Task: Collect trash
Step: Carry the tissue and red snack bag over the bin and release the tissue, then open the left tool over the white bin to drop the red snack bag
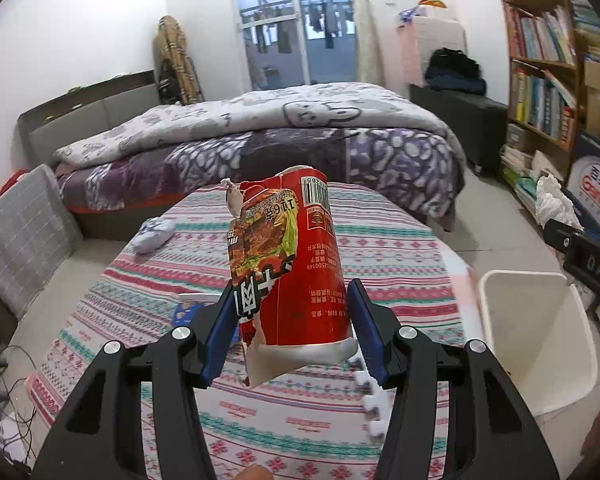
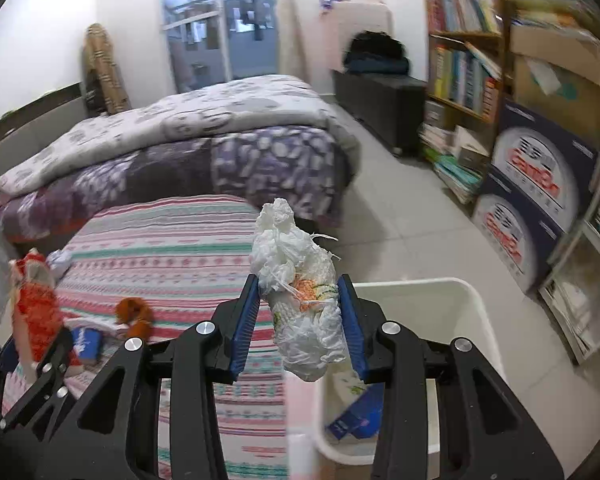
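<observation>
Trash is riding in both my grippers: left gripper (image 1: 292,324) clamping a torn red cup (image 1: 288,264), right gripper (image 2: 300,320) squeezing wadded tissue (image 2: 296,280). I'm centring each over the white bin (image 2: 476,320) before letting go.

A bed (image 1: 260,136) with a purple patterned quilt and a pale cartoon-print blanket filled the middle of the frame, with a glass balcony door (image 1: 292,20) behind it at the top. A wooden bookshelf (image 1: 540,64) crammed with books stood at the upper right, with printed cardboard boxes (image 2: 540,196) stacked below it. A dark low cabinet (image 1: 460,120) carried a heap of dark clothes against the far wall.
</observation>
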{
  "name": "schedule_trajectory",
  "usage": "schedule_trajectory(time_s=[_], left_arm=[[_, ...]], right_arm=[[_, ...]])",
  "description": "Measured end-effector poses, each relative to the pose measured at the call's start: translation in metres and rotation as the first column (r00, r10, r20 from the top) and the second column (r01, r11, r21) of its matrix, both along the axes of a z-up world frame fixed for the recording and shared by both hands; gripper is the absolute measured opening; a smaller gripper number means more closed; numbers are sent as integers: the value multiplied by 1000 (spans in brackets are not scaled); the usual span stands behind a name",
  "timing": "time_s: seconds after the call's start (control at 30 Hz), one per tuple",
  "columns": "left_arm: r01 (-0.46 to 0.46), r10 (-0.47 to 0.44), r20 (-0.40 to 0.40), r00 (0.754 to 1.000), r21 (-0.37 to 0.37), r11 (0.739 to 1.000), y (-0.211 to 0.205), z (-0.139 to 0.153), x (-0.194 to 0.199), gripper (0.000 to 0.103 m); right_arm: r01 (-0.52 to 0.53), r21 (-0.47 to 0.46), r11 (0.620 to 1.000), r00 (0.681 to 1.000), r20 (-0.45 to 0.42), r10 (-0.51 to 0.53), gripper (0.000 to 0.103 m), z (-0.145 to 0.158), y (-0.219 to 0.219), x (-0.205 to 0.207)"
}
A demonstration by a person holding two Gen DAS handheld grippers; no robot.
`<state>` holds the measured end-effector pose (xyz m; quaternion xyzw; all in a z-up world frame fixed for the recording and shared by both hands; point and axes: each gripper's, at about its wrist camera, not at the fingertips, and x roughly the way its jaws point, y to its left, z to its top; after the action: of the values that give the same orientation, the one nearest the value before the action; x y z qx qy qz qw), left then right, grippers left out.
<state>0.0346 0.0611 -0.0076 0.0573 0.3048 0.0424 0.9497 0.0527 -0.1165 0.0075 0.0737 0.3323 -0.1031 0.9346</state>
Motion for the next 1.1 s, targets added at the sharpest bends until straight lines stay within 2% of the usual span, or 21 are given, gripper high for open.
schedule_trajectory(time_s=[0.13,0.2,0.4,0.7,1.0,1.03,1.1], left_arm=[[61,-61,-1,998,11,998,-20,1,-4,54],[91,-91,-2,996,16,996,-30,2,-5,54],[167,-167,-7,986,25,986,-59,3,-8,54],[282,-281,-51,958,8,959,-121,2,-6,55],[427,-426,-120,897,-18,904,-195,0,-5,56],[445,-445,-132,886,-28,895,-204,0,-4,57],[485,-483,-177,857,-38,874,-223,-3,1,67]], right_arm=[[101,10,995,994,-40,-101,43,-6,-30,-2],[152,28,988,987,-46,-151,57,-8,-47,-5],[266,79,961,964,-27,-265,76,-3,-87,-18],[386,179,905,920,-9,-391,90,4,-135,-40],[471,296,831,866,25,-500,92,14,-178,-66],[476,306,825,861,28,-507,92,15,-181,-68],[487,327,810,850,36,-526,92,16,-189,-72]])
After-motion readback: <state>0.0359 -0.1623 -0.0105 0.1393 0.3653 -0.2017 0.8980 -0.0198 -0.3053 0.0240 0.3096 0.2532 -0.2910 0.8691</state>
